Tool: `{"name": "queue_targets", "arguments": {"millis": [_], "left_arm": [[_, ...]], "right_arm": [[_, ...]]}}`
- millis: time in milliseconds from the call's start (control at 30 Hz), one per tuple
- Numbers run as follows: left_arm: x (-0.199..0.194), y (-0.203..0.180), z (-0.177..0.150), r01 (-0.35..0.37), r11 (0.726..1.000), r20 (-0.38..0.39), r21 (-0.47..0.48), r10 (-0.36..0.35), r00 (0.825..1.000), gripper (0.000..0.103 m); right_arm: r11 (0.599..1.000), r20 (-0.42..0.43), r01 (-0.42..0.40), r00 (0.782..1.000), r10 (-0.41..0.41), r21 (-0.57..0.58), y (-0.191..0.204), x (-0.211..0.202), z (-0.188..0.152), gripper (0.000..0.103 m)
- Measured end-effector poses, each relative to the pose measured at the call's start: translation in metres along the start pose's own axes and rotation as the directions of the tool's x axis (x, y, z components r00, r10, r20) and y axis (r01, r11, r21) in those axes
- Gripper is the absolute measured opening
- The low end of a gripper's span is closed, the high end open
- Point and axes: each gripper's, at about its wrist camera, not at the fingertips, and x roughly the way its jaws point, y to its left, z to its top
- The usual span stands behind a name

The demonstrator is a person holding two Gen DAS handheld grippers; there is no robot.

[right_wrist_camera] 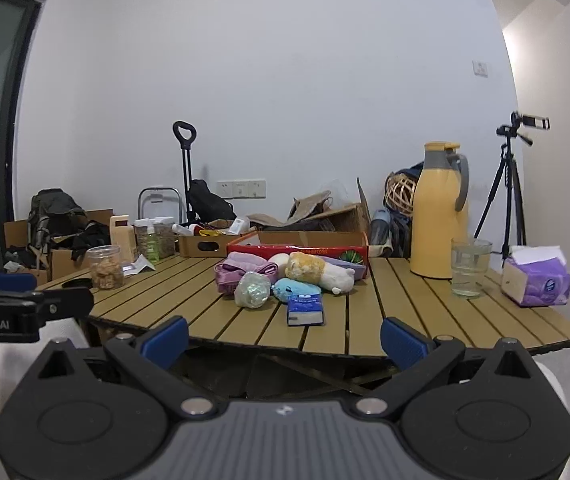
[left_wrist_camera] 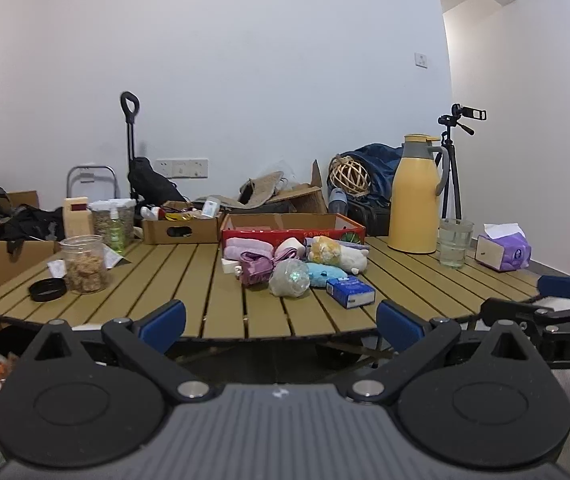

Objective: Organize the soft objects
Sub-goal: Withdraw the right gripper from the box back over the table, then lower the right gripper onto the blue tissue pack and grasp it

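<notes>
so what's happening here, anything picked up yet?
Nothing yet. A person holds both tongs short of the slatted table, both open and empty: left tongs, right tongs. The soft things sit untouched in a pile mid-table: purple cloth, yellow-and-white plush, blue plush, with the red cardboard box right behind them.

The table (right_wrist_camera: pixel 425 308) is tan with dark grooves between its slats. At its middle sits a red box (right_wrist_camera: pixel 297 251); at 6 o'clock of it lie a lilac cloth (right_wrist_camera: pixel 241 274), a yellow-and-white plush (right_wrist_camera: pixel 317 270), a sky-blue plush (right_wrist_camera: pixel 297 289) and a blue-and-white packet (right_wrist_camera: pixel 305 309). At 3 o'clock stand a mustard jug (right_wrist_camera: pixel 439 220) with grey handle and a purple-and-white tissue pack (right_wrist_camera: pixel 537 282). Gripper pads (left_wrist_camera: pixel 165 322) are blue.
</notes>
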Motion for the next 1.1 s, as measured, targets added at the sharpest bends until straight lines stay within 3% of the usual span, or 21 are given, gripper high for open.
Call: {"name": "queue_targets", "arguments": {"millis": [233, 533, 667, 800, 967, 1100], "left_arm": [[0.067, 0.011, 0.016, 0.050, 0.995, -0.080, -0.087, -0.057, 0.995, 0.103], [0.162, 0.017, 0.024, 0.060, 0.993, -0.150, -0.106, -0.075, 0.986, 0.103], [0.209, 0.020, 0.027, 0.068, 0.991, -0.182, -0.113, -0.088, 0.979, 0.101], [0.255, 0.025, 0.027, 0.090, 0.986, -0.245, -0.140, -0.123, 0.962, 0.083], [0.299, 0.029, 0.021, 0.104, 0.982, -0.304, -0.160, -0.149, 0.941, 0.078], [0.312, 0.028, 0.013, 0.110, 0.975, -0.338, -0.195, -0.172, 0.925, 0.079]], "right_arm": [[0.999, -0.029, -0.008, 1.000, 0.009, 0.031, -0.011, 0.062, 0.011, 0.101], [0.999, -0.080, -0.003, 0.997, 0.007, 0.046, -0.026, 0.151, 0.020, 0.101], [0.999, -0.126, -0.018, 0.992, 0.024, 0.046, -0.030, 0.195, 0.023, 0.095], [0.998, -0.178, -0.016, 0.984, 0.026, 0.056, -0.034, 0.236, 0.020, 0.094], [0.998, -0.251, -0.027, 0.967, 0.042, 0.062, -0.035, 0.280, 0.011, 0.092], [0.997, -0.301, -0.036, 0.952, 0.053, 0.062, -0.038, 0.299, 0.001, 0.092]]}}
